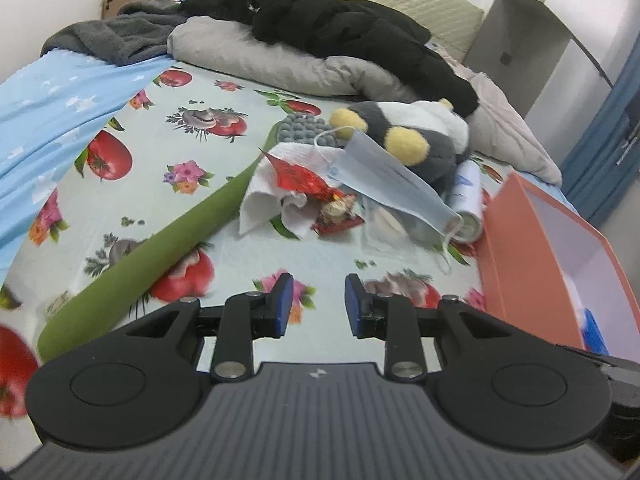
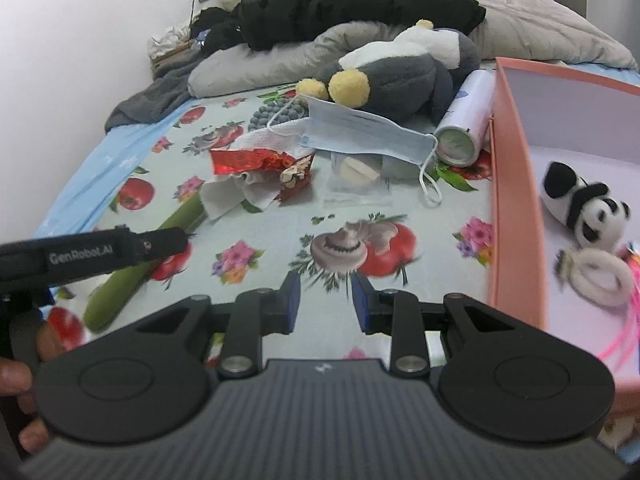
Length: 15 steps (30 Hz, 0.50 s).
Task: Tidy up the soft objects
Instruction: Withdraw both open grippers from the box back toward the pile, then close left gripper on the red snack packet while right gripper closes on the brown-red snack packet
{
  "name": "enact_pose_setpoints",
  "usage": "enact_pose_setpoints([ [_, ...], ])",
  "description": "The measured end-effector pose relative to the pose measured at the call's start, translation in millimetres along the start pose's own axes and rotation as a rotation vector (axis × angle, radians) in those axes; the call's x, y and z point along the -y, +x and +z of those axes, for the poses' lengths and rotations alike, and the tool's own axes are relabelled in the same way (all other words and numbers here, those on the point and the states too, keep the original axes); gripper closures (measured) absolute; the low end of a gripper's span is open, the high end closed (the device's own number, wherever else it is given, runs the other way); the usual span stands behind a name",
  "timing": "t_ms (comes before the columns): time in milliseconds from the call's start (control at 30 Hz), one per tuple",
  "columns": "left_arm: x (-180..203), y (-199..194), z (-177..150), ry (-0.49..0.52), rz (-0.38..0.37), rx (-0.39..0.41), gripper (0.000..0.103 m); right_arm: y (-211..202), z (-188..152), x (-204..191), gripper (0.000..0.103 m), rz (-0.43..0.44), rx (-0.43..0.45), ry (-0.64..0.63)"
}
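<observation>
A grey and white plush toy [image 1: 420, 136] [image 2: 404, 76] with yellow feet lies at the far side of the flowered sheet. A blue face mask [image 1: 392, 180] [image 2: 360, 132] leans on it. A long green plush stem [image 1: 152, 252] [image 2: 140, 264] runs diagonally at left, ending in a grey knobbly head [image 1: 304, 128]. The pink box [image 1: 552, 256] [image 2: 516, 208] at right holds a small panda plush [image 2: 588, 208] and a white fluffy ring [image 2: 596, 276]. My left gripper [image 1: 319, 304] and right gripper [image 2: 325, 302] hover over bare sheet, both open and empty.
White tissue [image 1: 276, 188] and red foil wrapper [image 1: 308, 180] lie mid-bed, beside a white spray can [image 1: 466, 200] [image 2: 464, 128] and a clear packet [image 2: 360, 180]. Black jacket [image 1: 340, 28], grey pillow [image 1: 272, 60] and grey blanket [image 1: 108, 36] crowd the far end. A hand [image 2: 16, 376] shows at left.
</observation>
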State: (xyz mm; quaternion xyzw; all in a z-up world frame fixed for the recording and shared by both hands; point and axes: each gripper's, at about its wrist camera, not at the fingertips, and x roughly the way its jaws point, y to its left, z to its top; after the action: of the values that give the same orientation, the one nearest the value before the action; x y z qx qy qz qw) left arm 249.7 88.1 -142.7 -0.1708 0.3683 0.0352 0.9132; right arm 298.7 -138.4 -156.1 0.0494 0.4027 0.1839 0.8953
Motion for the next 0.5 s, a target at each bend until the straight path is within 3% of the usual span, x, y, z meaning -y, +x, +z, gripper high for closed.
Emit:
enact_pose_setpoints([
  [67,-4.9,13.0,8.8,-0.004,0.001,0.002,0.070,13.8,7.3,1.2,0.042,-0.008,0.007,0.006],
  [500,-30.7,91.0,65.5,-0.043,-0.013,0.044,0.070,108.8,48.1,11.2,0.044,-0.118,0.024,-0.005],
])
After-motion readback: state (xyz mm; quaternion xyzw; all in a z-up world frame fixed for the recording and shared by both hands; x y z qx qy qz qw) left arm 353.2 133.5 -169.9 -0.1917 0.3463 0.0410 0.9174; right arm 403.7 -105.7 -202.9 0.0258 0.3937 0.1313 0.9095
